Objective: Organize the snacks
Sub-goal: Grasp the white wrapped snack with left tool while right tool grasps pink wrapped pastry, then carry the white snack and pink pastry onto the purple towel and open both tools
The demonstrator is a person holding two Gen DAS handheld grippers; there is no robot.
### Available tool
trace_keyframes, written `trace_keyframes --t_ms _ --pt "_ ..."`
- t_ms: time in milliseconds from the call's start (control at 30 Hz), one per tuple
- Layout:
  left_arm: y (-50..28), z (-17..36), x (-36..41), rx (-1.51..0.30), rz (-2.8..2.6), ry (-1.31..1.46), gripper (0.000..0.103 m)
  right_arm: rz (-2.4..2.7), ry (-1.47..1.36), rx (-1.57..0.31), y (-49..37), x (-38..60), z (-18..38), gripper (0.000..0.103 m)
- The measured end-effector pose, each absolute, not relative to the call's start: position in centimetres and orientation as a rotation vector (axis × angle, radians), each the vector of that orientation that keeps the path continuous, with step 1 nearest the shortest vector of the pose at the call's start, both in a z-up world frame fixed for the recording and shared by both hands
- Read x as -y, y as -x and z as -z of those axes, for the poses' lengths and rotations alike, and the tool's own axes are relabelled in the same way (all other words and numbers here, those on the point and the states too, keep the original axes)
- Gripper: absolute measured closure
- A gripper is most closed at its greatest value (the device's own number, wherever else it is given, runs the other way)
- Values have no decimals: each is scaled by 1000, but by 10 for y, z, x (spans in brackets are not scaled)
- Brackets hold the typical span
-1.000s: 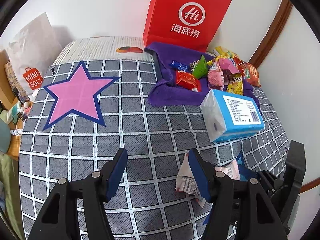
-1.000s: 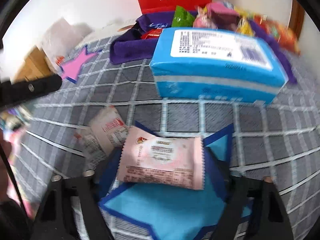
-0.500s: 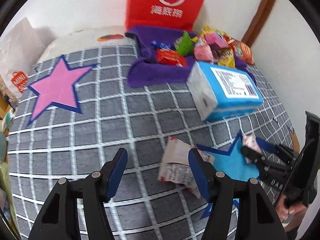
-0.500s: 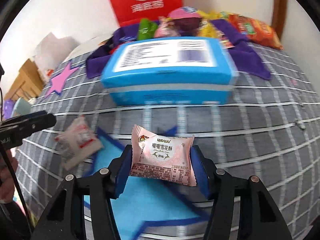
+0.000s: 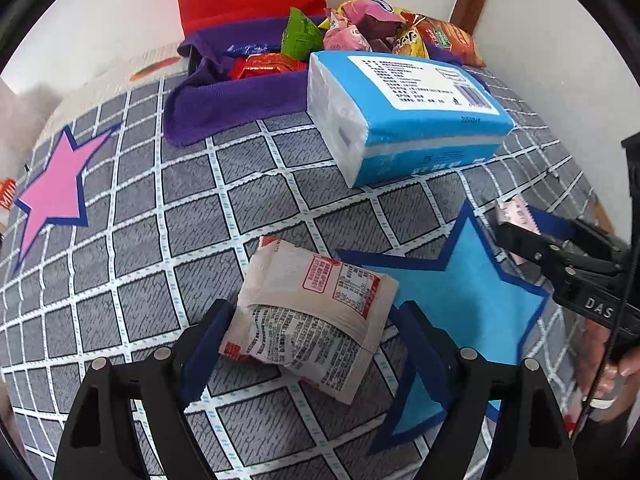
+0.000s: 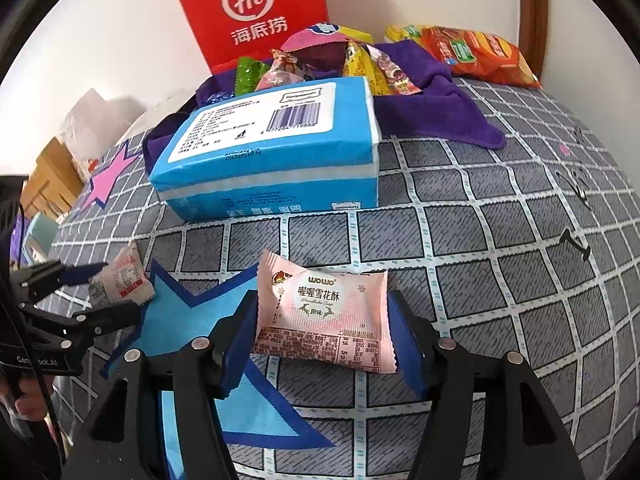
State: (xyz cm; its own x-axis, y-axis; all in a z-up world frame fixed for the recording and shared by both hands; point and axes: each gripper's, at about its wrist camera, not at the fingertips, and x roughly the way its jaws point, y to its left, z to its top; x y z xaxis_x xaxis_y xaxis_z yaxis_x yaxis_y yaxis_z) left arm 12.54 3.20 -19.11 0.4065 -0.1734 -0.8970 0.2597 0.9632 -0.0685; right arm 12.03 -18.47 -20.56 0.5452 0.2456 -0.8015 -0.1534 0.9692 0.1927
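Crinkly beige foil is what I am dealing with on my left side: the beige snack packet [image 5: 310,312] is lying on the checked grey cloth [image 5: 160,240], just beside the blue star patch [image 5: 460,292], and my left gripper [image 5: 308,336] is straddling it with the jaws spread. They have just been opening, and the pads are standing clear of the packet's edges rather than pressing on them. I am judging it to be light, puffy and slippery, with something crushable inside, so I am planning to take it across its short width, near the middle, and squeeze only gently.

Moving right, the pink snack packet [image 6: 324,316] is resting half on the star's point and half on the cloth, in front of the blue tissue pack [image 6: 272,160]. My right gripper [image 6: 320,332] is framing it, jaws parted and having just eased open a little; the pads are sitting just beside its crimped ends without visibly pinching. It looks pillow-soft and light, so I am favouring its flat body over the flimsy seams.
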Motion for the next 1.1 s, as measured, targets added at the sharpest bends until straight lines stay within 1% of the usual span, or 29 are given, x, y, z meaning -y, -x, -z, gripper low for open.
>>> trace_keyframes --t_ms 100,167,233,333,500,700,900,1100 --pt "-123 193 -26 -1082 218 -139 32 -245 -102 -954 -119 187 207 38" --pt "-123 193 -28 -1079 221 -136 37 -252 -102 -948 -119 188 207 39" --pt "-125 193 -30 -1083 214 -125 44 -251 -98 -941 -119 188 208 40" --pt "-131 192 -37 -1104 212 -81 48 -249 -93 -938 -118 188 207 44" --pt "-144 188 -51 -1123 220 18 52 -239 -131 -966 -123 197 202 47" --pt "-153 161 -63 -1085 209 47 53 -233 -126 -947 -122 205 184 48" --pt "-163 129 -70 -1032 213 70 53 -253 -164 -887 -126 215 149 48" --pt "-182 104 -63 -983 215 79 54 -238 -136 -820 -154 218 111 48"
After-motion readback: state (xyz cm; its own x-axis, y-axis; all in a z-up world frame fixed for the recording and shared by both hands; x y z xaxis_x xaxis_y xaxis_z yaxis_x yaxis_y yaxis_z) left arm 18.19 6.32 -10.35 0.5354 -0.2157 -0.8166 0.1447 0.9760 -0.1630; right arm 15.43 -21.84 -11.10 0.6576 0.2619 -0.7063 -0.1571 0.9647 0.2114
